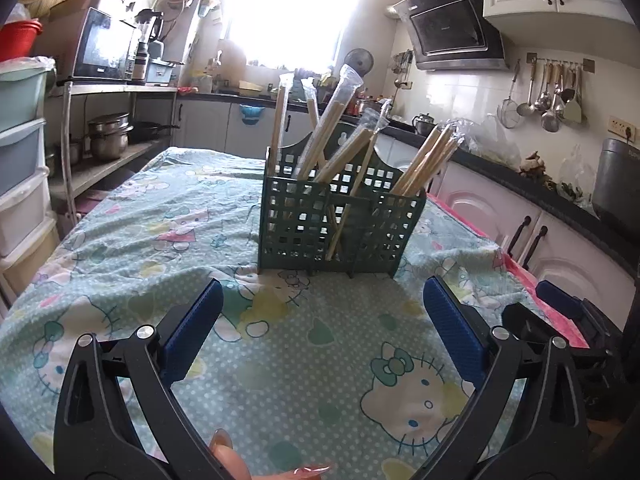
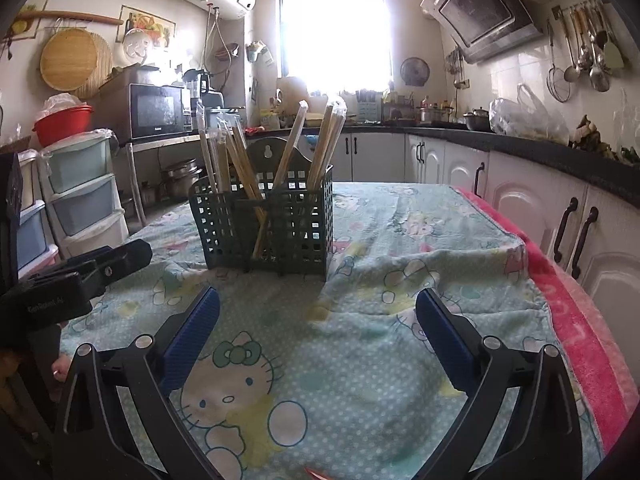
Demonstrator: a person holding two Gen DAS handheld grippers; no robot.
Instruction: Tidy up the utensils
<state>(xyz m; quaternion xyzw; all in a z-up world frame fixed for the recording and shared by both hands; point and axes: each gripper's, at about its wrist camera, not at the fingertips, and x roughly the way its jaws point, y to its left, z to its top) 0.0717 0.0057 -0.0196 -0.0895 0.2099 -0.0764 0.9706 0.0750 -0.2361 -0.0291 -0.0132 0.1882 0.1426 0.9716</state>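
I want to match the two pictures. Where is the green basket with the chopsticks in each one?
Left wrist view: the green basket stands just right of centre, beyond the open left gripper.
Right wrist view: the green basket stands left of centre, beyond the open right gripper.
Shared landmark: the bright window behind it.

Daylight pours in from the window at the far end of the kitchen, so bright in both views that its panes wash out to pure white and a hazy glow spreads over the wall around it. The patterned tablecloth is evenly lit and fairly sharp, with soft shadows in its folds. The green utensil holder is backlit, its near face dark. Both fisheye views bend the counters and cabinets into curves, and the corners fall into black vignette. Distant shelves look slightly soft.
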